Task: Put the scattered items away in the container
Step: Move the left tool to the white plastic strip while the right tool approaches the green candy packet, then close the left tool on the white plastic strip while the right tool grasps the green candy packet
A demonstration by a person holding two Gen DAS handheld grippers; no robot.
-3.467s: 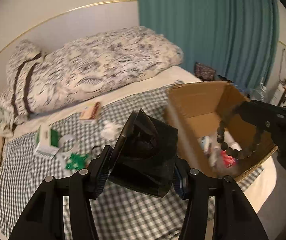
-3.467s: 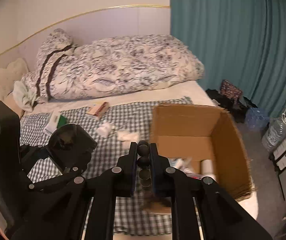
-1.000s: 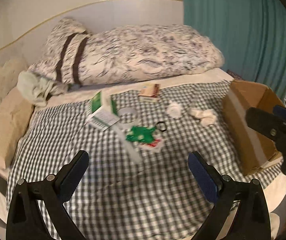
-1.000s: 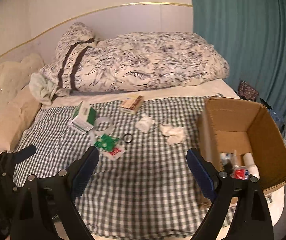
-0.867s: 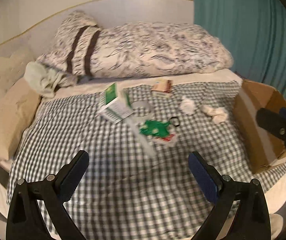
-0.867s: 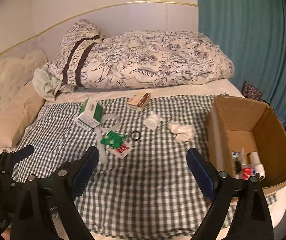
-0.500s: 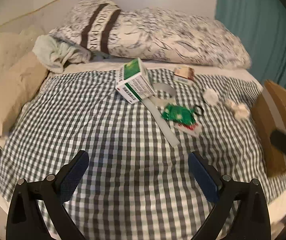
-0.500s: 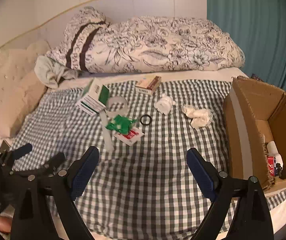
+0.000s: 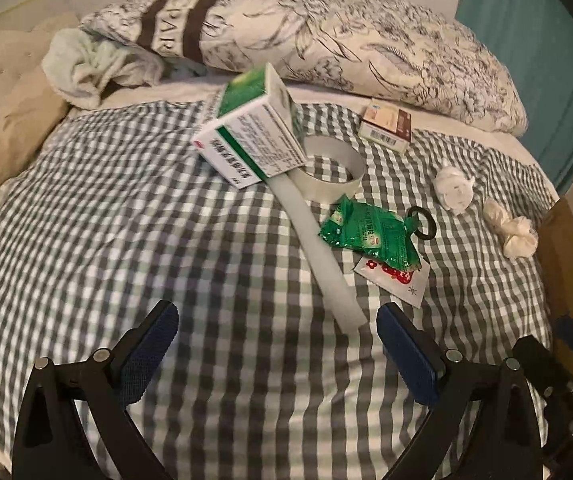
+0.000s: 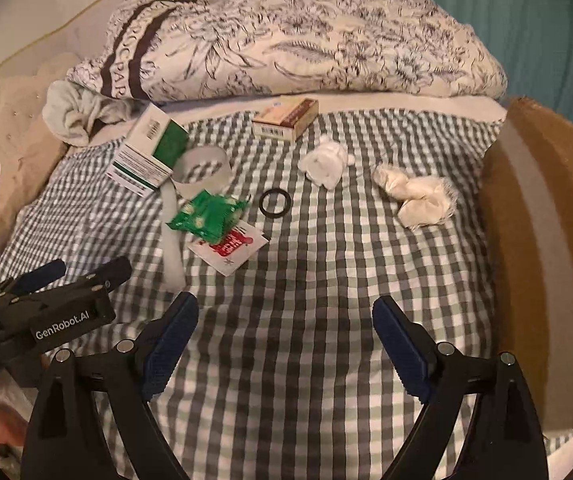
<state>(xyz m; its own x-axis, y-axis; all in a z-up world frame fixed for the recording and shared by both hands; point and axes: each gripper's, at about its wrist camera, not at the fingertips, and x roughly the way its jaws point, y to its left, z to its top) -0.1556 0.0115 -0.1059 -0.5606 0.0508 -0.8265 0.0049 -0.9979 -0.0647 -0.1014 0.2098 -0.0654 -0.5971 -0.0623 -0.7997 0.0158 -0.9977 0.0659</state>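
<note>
A: What's left to tidy, and where?

B: A loose cluster on the checked bed cover. In the right wrist view the green packet (image 10: 206, 216) sits centre-left, overlapping a red-and-white sachet (image 10: 228, 250) below it. A black ring (image 10: 274, 203) lies just beside them, and two tissue wads (image 10: 324, 164) sit further right. The green-and-white carton (image 10: 148, 150) is upper left, resting against a curled white strip (image 10: 202, 168), and a brown box (image 10: 286, 118) lies near the pillow (image 10: 286, 40).

A: And the container?

B: The cardboard box (image 10: 526, 240) fills the right edge of that frame, well apart from the cluster.

A: The tongs?

B: Both released, nothing between the pads. The right tongs (image 10: 284, 344) hang above bare cover at bottom centre; the left tongs (image 9: 276, 346) do the same in their own view, just short of the strip's lower end.

A: How will the bits handle?

B: All look light. The packet and sachet seem thin and slippery, so I'd pinch a raised crimped edge rather than the flat face. The wads should crush easily, so any grip works. The carton looks stiff but probably hollow; take it across its narrow sides. The ring lies flat, so one pad through the hole may serve best.
</note>
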